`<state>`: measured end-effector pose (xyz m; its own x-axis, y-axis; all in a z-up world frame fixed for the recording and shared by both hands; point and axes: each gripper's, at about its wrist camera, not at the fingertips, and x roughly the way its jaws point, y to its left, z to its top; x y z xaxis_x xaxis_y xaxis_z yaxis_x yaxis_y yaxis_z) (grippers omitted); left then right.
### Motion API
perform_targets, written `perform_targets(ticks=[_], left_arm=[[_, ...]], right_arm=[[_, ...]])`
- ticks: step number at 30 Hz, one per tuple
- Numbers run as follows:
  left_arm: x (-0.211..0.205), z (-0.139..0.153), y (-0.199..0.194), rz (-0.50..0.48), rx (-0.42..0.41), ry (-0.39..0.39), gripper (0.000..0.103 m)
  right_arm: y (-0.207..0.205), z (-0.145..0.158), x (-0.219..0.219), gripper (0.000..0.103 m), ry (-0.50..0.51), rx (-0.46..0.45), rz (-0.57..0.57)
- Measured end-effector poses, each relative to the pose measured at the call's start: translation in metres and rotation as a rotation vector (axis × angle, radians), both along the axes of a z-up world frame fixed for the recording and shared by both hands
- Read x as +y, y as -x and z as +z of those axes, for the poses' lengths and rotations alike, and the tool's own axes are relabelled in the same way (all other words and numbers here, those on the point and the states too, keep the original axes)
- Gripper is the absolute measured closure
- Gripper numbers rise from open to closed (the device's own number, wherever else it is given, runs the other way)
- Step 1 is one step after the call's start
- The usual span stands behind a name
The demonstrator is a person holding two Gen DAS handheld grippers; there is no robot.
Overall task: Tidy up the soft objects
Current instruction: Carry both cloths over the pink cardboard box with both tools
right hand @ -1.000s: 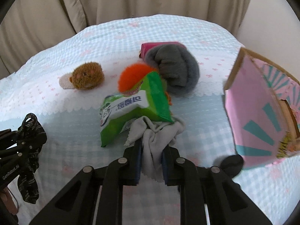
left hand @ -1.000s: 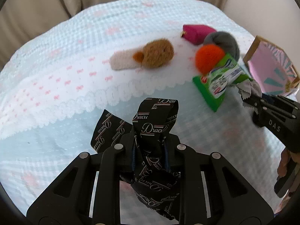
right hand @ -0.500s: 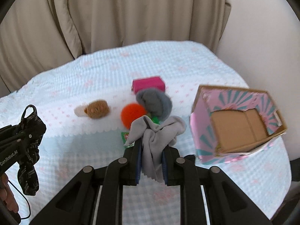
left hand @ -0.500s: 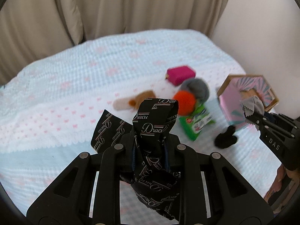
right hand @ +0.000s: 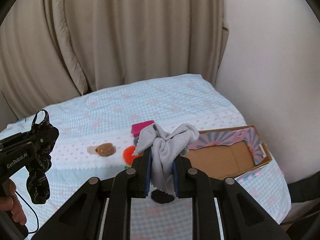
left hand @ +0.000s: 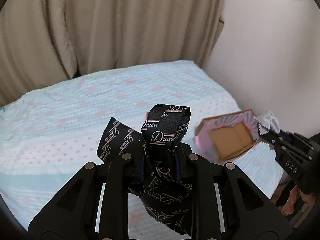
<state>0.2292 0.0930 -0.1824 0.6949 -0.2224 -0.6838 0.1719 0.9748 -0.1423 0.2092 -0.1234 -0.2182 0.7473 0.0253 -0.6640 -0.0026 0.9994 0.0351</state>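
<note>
Black printed tie [left hand: 160, 138] in left jaws, grey cloth [right hand: 166, 148] in right, pink box [right hand: 230, 152] at bed edge [right hand: 260, 182]

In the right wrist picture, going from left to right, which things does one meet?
Black printed cloth in the left tool → brown plush toy → orange pompom → grey cloth in the right tool → pink patterned box.

A bed [right hand: 180, 100] with a blue checked cover holds a pink box [right hand: 230, 152], a brown fuzzy toy [right hand: 105, 149], an orange ball [right hand: 128, 155] and a pink pouch [right hand: 141, 128].
</note>
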Motion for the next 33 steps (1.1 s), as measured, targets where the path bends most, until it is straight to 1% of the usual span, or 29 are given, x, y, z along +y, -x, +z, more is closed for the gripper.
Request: perform_targets(ticks=[3, 7, 10, 14, 18, 21, 24, 28, 29, 30, 33], left_arm=[[-0.036, 0.011, -0.007, -0.002, -0.009, 0.006, 0.084], [-0.086, 0.017, -0.018, -0.006, -0.007, 0.011, 0.084], [-0.126, 0.014, -0.029, -0.006, 0.01, 0.025, 0.084], [-0.183, 0.002, -0.05, -0.01, 0.056, 0.036, 0.084], [-0.239, -0.023, -0.08, -0.021, 0.122, 0.03, 0.084], [-0.268, -0.048, -0.099, -0.026, 0.186, 0.037, 0.084], [-0.294, -0.083, -0.124, -0.033, 0.277, 0.028, 0.084], [-0.311, -0.123, -0.153, -0.022, 0.375, -0.002, 0.084], [-0.317, -0.137, -0.163, -0.017, 0.416, -0.012, 0.084], [-0.316, -0.146, -0.169, -0.015, 0.439, -0.015, 0.084], [-0.323, -0.179, -0.188, -0.007, 0.545, -0.023, 0.084]], right_arm=[[-0.002, 0.008, -0.029, 0.087, -0.004, -0.006, 0.002], [-0.011, 0.012, -0.07, 0.087, -0.004, -0.001, 0.015], [-0.023, 0.013, -0.103, 0.087, -0.014, 0.015, 0.021], [-0.042, 0.005, -0.146, 0.087, -0.017, 0.058, 0.039], [-0.065, -0.012, -0.184, 0.087, -0.009, 0.108, 0.073], [-0.082, -0.03, -0.206, 0.087, 0.006, 0.148, 0.094], [-0.102, -0.053, -0.229, 0.087, 0.004, 0.203, 0.1], [-0.128, -0.088, -0.252, 0.087, -0.002, 0.286, 0.128], [-0.136, -0.099, -0.258, 0.087, 0.002, 0.307, 0.141], [-0.141, -0.107, -0.261, 0.087, 0.003, 0.323, 0.152], [-0.155, -0.132, -0.265, 0.087, 0.002, 0.375, 0.187]])
